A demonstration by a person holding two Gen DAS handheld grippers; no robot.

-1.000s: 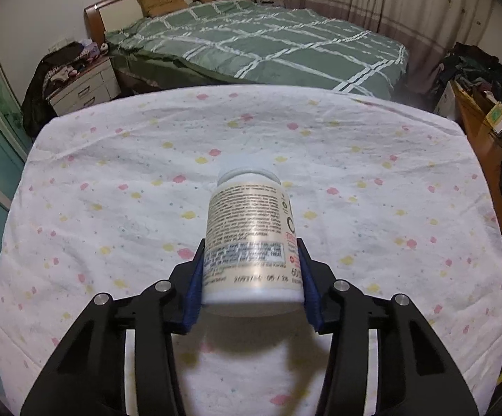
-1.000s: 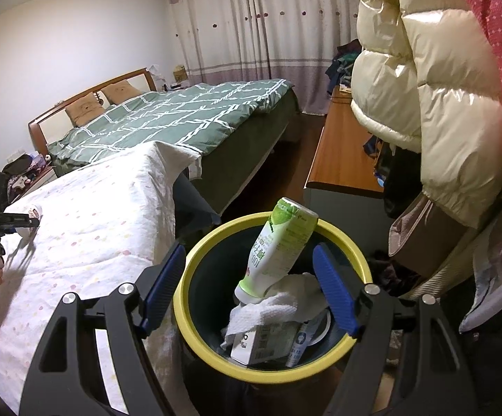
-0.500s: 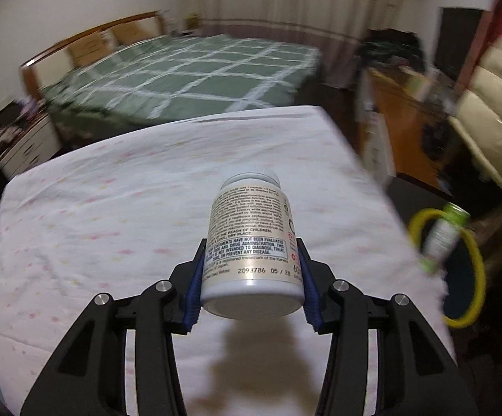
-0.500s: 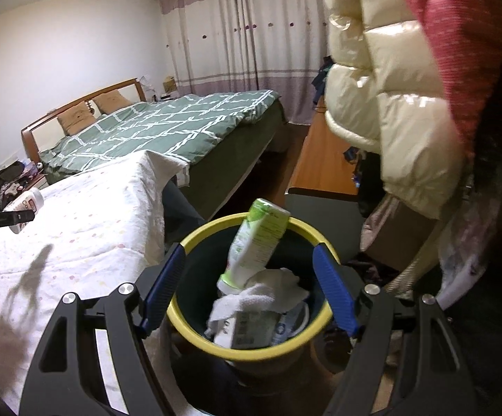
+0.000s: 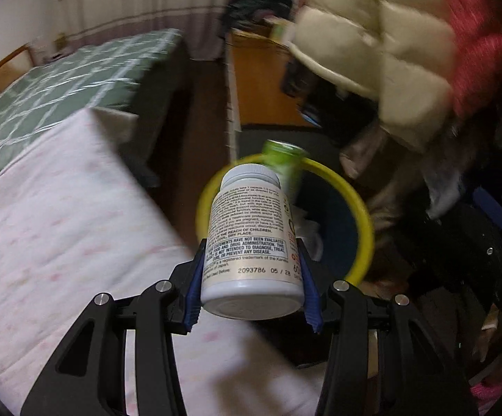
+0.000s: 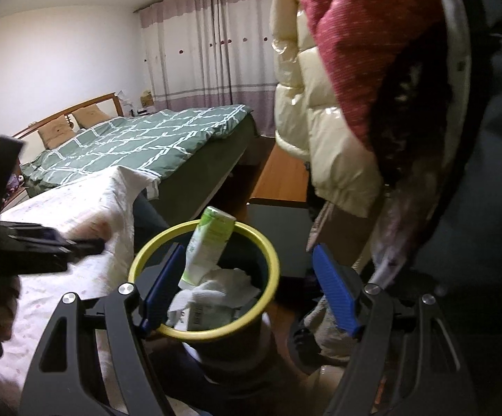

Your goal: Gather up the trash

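My left gripper (image 5: 252, 277) is shut on a white pill bottle (image 5: 249, 242) with a printed label, held cap forward. Beyond it stands the dark bin with a yellow rim (image 5: 363, 215); the bottle hangs just short of its near-left rim. In the right wrist view my right gripper (image 6: 251, 287) stands open above the same bin (image 6: 271, 260), nothing between its blue pads. The bin holds a green and white bottle (image 6: 209, 246), crumpled white tissue (image 6: 223, 287) and paper packaging. The left gripper (image 6: 77, 244) shows blurred at the left of that view, over the bed's corner.
A bed with a white dotted sheet (image 5: 60, 228) lies left of the bin, a green checked bed (image 6: 139, 142) behind it. Cream and red padded jackets (image 6: 320, 104) hang close above and right of the bin. A wooden cabinet (image 6: 278, 176) stands behind.
My left gripper has swung right with the pill bottle, from over the dotted sheet to the bin's edge. The right gripper has drifted a little back from the bin, still open.
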